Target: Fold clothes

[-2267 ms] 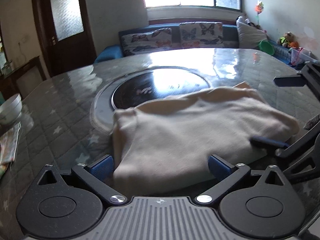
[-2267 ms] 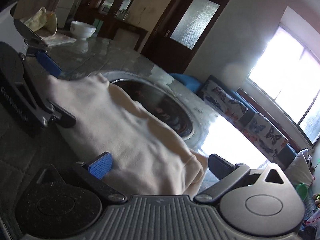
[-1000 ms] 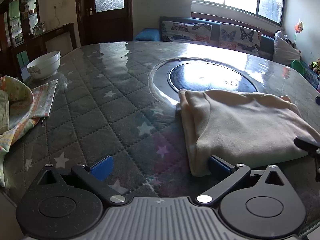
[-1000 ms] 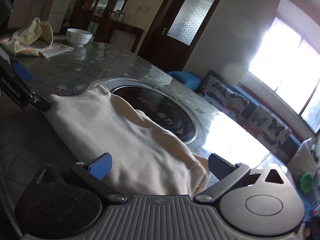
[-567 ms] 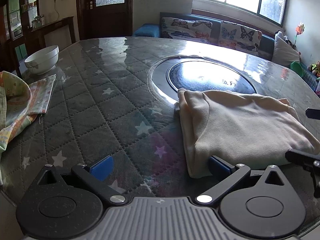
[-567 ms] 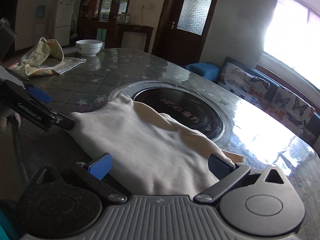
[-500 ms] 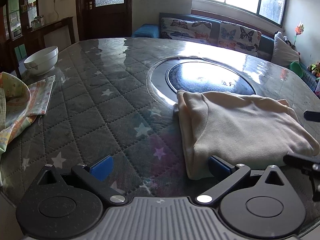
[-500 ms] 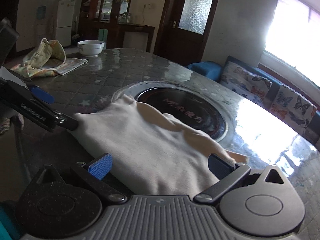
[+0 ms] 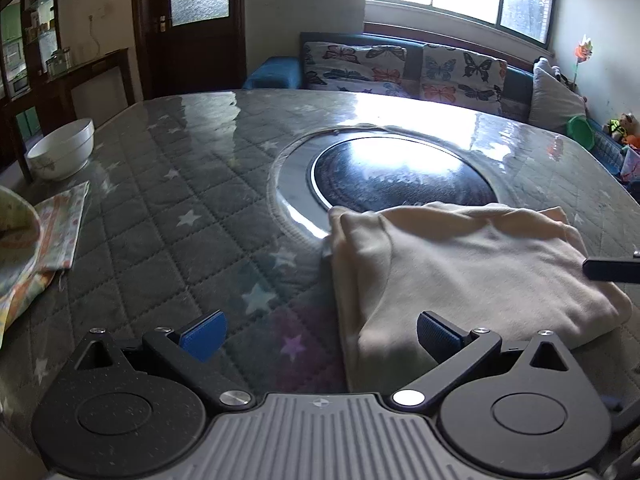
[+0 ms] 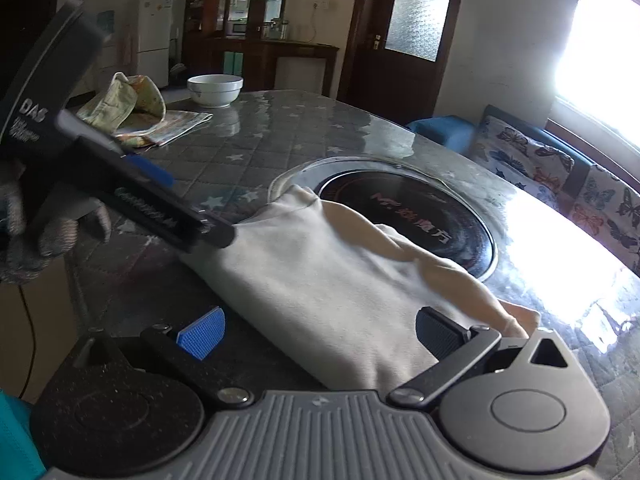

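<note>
1. Broadly, the quilted table point(image 9: 168, 184) carries everything, and I take its round inset plate point(image 9: 400, 176) as my landmark: the cream garment point(image 9: 460, 264) lies on my side of that plate, its far edge lapping onto the plate's rim.
2. Lengthwise, the garment runs across my view, from a bunched corner at the plate's near-left rim out toward the plate's right side.
3. Already it lies doubled into a thick rectangular pad, with a soft rolled fold along its far edge point(image 10: 400, 248) and a small loose tail at the right end point(image 10: 520, 316). Whether another fold is wanted, I cannot settle from this.
4. My right gripper point(image 10: 320, 336) is the nearer one: its fingers stand spread wide, holding nothing, and the garment's near edge lies between them.
5. My left gripper point(image 9: 320, 332) sits off the garment's left end, also spread wide and holding nothing; only its right finger point(image 9: 436, 334) overlaps the cloth's near-left corner.
6. Smaller things, a white bowl point(image 9: 60, 152) and a patterned cloth point(image 9: 36, 240), lie well left of the plate.
</note>
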Available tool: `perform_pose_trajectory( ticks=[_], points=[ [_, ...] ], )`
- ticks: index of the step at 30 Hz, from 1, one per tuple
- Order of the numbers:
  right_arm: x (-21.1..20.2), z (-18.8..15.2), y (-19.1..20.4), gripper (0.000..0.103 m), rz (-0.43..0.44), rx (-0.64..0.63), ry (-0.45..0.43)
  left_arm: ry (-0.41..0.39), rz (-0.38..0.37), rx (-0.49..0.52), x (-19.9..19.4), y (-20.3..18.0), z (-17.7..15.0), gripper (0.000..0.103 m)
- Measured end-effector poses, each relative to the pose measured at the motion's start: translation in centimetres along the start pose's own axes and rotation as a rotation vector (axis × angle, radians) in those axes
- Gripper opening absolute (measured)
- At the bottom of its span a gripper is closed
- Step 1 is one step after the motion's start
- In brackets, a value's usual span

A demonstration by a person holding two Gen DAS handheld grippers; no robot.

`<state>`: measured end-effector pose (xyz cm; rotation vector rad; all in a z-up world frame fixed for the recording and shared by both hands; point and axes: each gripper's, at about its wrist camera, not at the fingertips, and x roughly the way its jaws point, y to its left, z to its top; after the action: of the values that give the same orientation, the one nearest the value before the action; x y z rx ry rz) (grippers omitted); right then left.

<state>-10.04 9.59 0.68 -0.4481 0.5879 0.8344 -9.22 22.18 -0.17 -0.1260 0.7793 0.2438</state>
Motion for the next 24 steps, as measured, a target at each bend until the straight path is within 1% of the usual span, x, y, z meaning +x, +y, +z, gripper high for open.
perform_pose_trajectory(
  ticks=[9,20,24],
  points=[
    [0.1,0.4,0.7,0.102,0.014,-0.010,-0.003,-0.001,-0.011,0.030,0.6,-0.9,1.0,0.103],
    [0.3,0.6,1.1,0.103,0.001,-0.014,-0.011,0.002,-0.008,0.044,0.7,-1.2,1.0,0.103],
    [0.4,0.8,1.6,0.103,0.012,-0.031,-0.009,0.001,-0.001,0.043,0.8,-1.0,1.0,0.103]
  ],
)
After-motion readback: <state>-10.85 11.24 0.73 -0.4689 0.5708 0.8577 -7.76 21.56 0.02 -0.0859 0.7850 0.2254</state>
